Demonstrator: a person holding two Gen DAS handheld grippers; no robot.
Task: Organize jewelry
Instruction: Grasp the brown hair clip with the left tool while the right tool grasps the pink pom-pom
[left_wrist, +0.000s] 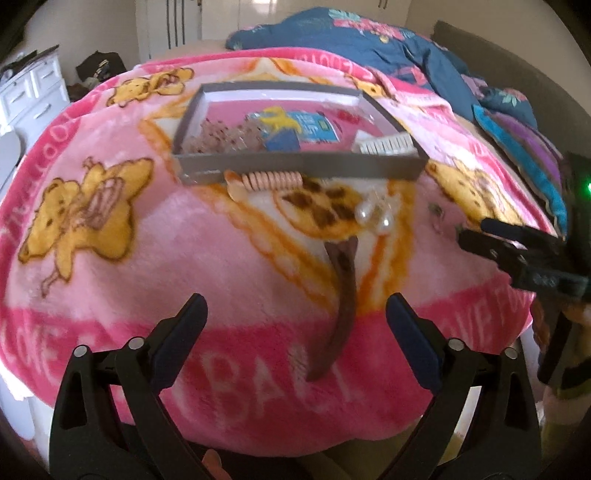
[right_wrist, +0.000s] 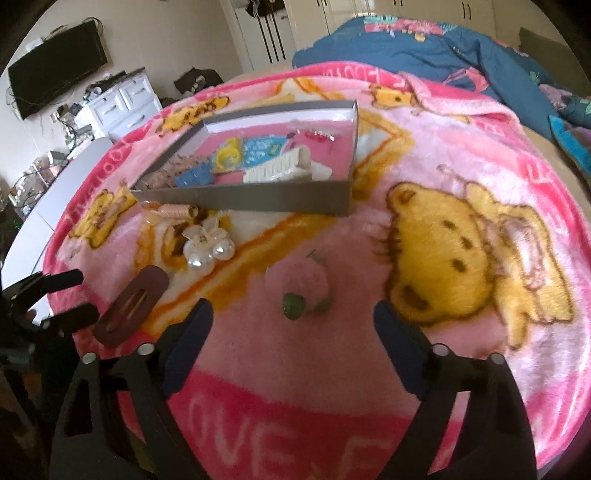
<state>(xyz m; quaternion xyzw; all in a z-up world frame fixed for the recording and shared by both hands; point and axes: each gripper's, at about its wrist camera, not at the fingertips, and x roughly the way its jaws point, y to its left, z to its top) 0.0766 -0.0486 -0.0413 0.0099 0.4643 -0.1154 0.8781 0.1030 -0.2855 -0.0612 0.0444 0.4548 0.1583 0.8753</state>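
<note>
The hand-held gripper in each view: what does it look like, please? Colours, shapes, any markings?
Both look alike. The left hand-held gripper and the right hand-held gripper have black plastic frames with two angled arms, silver round rivets at the joints, and dark navy pads on the inner faces of the fingers. Seen from the left view, the right unit has a green light. No cables or sleeves show.

Home bedroom, bed under a pink cartoon-bear blanket (right_wrist: 461, 155), rumpled blue quilt (right_wrist: 424, 48), white drawers (right_wrist: 122, 105), wall television (right_wrist: 55, 70), wardrobe doors (right_wrist: 332, 26)
</note>
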